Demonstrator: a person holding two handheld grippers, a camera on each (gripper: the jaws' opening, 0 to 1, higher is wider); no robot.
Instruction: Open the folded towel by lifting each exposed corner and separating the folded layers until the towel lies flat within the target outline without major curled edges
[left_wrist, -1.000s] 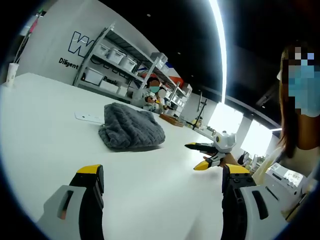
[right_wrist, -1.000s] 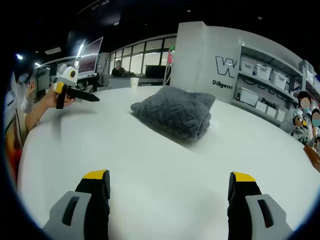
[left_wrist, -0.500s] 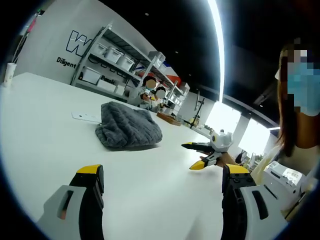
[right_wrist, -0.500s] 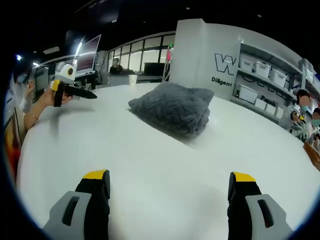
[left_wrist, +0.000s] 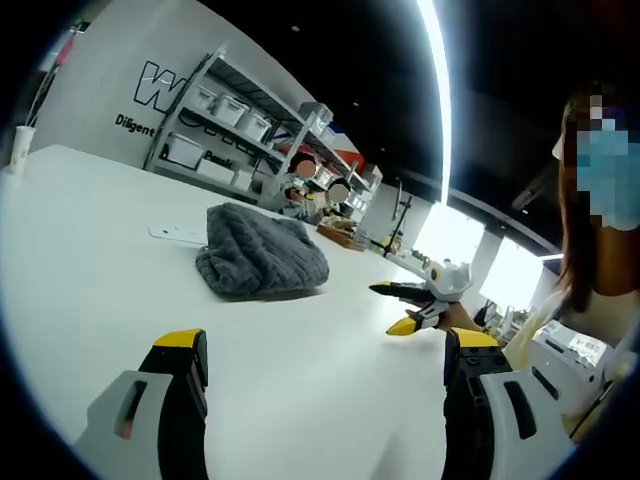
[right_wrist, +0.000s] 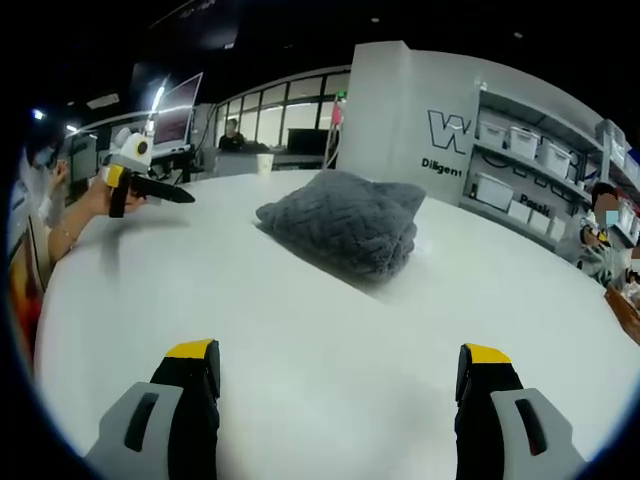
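Note:
A folded grey quilted towel (left_wrist: 262, 253) lies as a thick bundle on the white table (left_wrist: 90, 250), well ahead of my left gripper (left_wrist: 325, 358), whose jaws stand wide apart with nothing between them. The right gripper view has the same towel (right_wrist: 340, 222) further up the table, also out of reach of my right gripper (right_wrist: 338, 368), which is open and holds nothing. My right gripper (left_wrist: 425, 300) comes into the left gripper view from the right, and my left gripper (right_wrist: 140, 178), held by a hand, comes into the right gripper view from the left.
A small white card (left_wrist: 176, 235) lies flat just left of the towel. A paper cup (left_wrist: 22, 148) stands at the far left table edge. Shelving with white bins (right_wrist: 520, 160) lines the wall behind, with people seated nearby. A person stands at the right (left_wrist: 600, 250).
Both views shifted slightly with my hands. The towel lies where it was, and both grippers stay open and apart from it.

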